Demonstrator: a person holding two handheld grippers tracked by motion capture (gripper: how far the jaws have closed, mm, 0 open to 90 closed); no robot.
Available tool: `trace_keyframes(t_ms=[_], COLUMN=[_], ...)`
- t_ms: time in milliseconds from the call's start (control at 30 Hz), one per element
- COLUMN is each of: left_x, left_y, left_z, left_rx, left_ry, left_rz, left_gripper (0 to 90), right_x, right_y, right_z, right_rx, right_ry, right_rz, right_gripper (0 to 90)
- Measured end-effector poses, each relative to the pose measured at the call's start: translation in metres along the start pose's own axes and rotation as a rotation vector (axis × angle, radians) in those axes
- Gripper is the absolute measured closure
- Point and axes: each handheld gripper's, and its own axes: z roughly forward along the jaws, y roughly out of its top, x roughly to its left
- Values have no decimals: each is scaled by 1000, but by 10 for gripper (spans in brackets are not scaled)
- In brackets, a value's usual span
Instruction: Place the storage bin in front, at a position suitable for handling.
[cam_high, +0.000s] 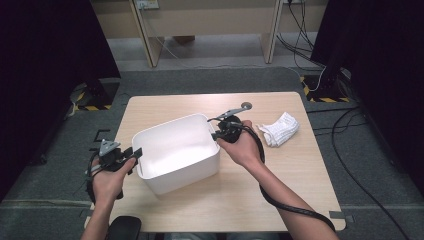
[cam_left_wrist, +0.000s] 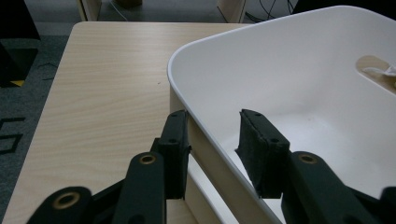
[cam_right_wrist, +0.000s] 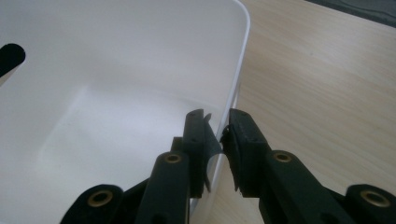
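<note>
Black jaws of the left gripper (cam_left_wrist: 212, 149) straddle one wall of the white bin (cam_high: 176, 150), the inner pad not yet touching, while the right gripper (cam_right_wrist: 215, 140) is clamped on the opposite wall, presumably to lift it level from both sides.

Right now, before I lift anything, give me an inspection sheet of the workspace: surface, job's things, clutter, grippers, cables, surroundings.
Surface: light wooden table, bare around the bin.
Job's things: white plastic bin, upright and empty, with a handle slot in its far wall.
Clutter: folded white cloth on the table, right of the bin and apart from it.
Grippers: left gripper straddles the bin's left rim, one jaw outside touching the wall, the inner pad apart from it; right gripper has its jaws pressed on the right rim.
Cables: a black cable trails along the right forearm; more lie on the floor to the right.
Surroundings: grey carpet, wooden furniture legs behind, dark curtains at both sides.
</note>
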Motion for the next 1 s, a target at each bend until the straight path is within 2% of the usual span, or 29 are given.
trace_keyframes(t_ms=[67,100,333,367,433,533,733,1000], left_x=[-2,-7,-31,-31,-39,-45,-50,-51], left_y=[3,8,31,31,40,47,52,52], left_z=[5,16,54,54,69,81,90,92], left_rx=[3,9,36,36,45,52,57,55], left_ry=[-1,-19,-63,-63,-69,-71,-67,-80], left_rz=[12,16,84,84,127,152,169,181], left_gripper=[639,643,663,667,677,695,714,715], right_x=[-5,-7,-33,-37,-42,-46,-51,-46], right_y=[-2,-3,-14,-15,-17,-21,-24,-26], right_z=[-4,-6,-23,-25,-28,-32,-36,-39], right_rx=[5,10,7,6,7,11,5,16], right_ry=[-21,-32,-101,-111,-125,-141,-149,-170], right_rz=[8,17,89,100,123,142,161,148], right_gripper=[777,777,777,776,775,773,765,759])
